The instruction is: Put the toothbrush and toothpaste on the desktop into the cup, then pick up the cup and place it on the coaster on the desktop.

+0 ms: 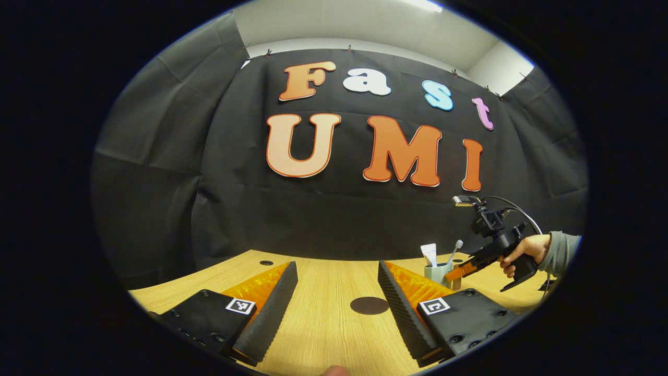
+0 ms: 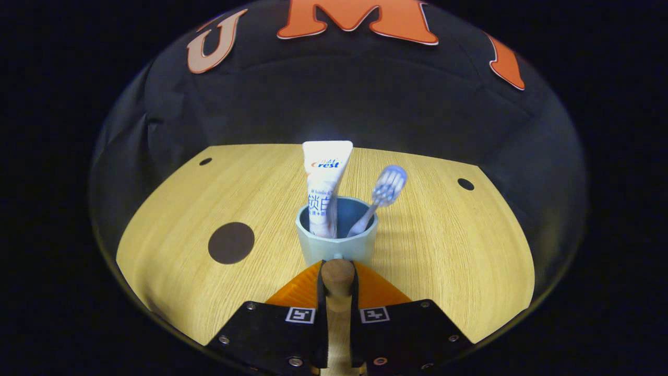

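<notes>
Right tool point(image 2: 337, 292) clamps cup point(image 2: 336, 245) handle; toothpaste point(image 2: 324, 183), toothbrush point(image 2: 381, 198) inside. Left tool point(image 1: 336, 297) wide, idle. Next, likely: carry to coaster point(image 2: 231, 243), left.

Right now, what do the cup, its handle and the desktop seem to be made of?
Cup: probably matte ceramic or plastic; pale blue-grey, thick rim, no glare. Handle: looks like wood; tan rounded peg, clamped by the right gripper. Desktop: light wood-grain laminate or veneer, with fine parallel streaks.

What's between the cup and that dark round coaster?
Only bare wooden desktop lies between the cup and the coaster, in the right gripper view.
</notes>
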{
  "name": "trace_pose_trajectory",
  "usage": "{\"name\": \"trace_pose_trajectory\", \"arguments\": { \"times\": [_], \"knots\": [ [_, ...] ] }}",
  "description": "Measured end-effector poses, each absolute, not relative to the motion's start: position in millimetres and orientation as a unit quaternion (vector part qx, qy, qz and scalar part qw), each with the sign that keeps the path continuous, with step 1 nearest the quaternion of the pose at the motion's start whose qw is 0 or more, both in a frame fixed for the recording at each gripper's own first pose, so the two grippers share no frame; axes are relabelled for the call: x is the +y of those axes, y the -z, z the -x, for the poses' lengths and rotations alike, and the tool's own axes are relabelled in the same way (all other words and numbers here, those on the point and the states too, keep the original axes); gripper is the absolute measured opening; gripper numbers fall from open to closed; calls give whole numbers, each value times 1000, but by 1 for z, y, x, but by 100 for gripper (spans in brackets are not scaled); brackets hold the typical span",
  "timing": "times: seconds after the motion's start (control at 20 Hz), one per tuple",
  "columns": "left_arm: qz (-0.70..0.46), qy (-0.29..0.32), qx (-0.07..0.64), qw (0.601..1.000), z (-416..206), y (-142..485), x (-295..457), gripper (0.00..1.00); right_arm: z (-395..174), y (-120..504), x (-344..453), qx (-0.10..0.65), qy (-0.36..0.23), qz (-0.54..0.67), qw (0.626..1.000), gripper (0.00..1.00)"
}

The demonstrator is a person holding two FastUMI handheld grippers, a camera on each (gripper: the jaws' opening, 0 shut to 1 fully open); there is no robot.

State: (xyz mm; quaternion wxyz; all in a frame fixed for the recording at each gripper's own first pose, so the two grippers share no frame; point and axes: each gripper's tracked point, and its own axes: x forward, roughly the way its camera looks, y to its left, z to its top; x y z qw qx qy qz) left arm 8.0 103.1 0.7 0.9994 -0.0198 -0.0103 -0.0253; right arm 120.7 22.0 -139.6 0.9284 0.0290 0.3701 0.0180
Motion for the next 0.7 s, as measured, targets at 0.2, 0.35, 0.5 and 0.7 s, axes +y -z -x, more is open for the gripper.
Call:
{"name": "trace_pose_trajectory", "arguments": {
  "times": [0.2, 0.35, 0.5, 0.7],
  "knots": [
    [17, 27, -6, 999, -6, 3, 101, 100, -119, 140, 23, 383, -14, -33, 923, 17],
    [17, 29, -5, 999, -7, 3, 98, 98, -119, 143, 23, 391, -14, -42, 919, 18],
    [15, 33, -6, 999, -6, 2, 93, 100, -117, 143, 23, 410, -16, -52, 910, 23],
    [8, 35, -8, 999, -4, 1, 91, 98, -115, 145, 22, 430, -20, -41, 902, 26]
  ]
}}
